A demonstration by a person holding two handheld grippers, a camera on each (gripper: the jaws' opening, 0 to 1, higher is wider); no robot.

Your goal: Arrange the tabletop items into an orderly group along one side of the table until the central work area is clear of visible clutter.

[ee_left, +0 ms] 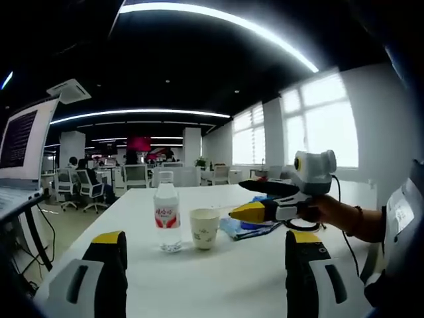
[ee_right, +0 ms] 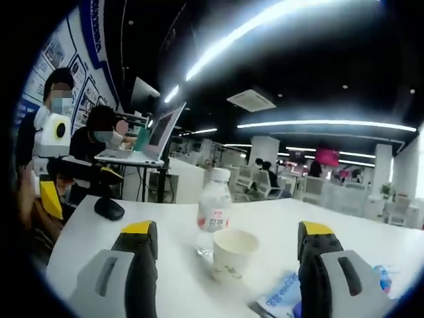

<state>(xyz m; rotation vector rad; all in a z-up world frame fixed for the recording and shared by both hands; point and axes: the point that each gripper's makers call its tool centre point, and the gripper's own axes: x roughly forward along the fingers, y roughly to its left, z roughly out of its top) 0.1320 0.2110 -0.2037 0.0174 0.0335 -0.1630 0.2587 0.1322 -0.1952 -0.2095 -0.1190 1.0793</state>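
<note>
Jaws wide apart on the left gripper point(ee_left: 205, 275), nothing between them, low over the white table point(ee_left: 232, 278) and aimed at the cluster ahead. Right gripper point(ee_right: 225, 278) the same: spread, empty, lined up on the paper cup point(ee_right: 233, 254). Just behind the cup stands the water bottle point(ee_right: 213, 211), upright, close beside it; a blue packet point(ee_right: 283, 295) lies by the right jaw. Further off, a black mouse point(ee_right: 108, 209) sits well apart near the far edge. Looks like a pickup is being set up, nothing gathered yet.
</note>
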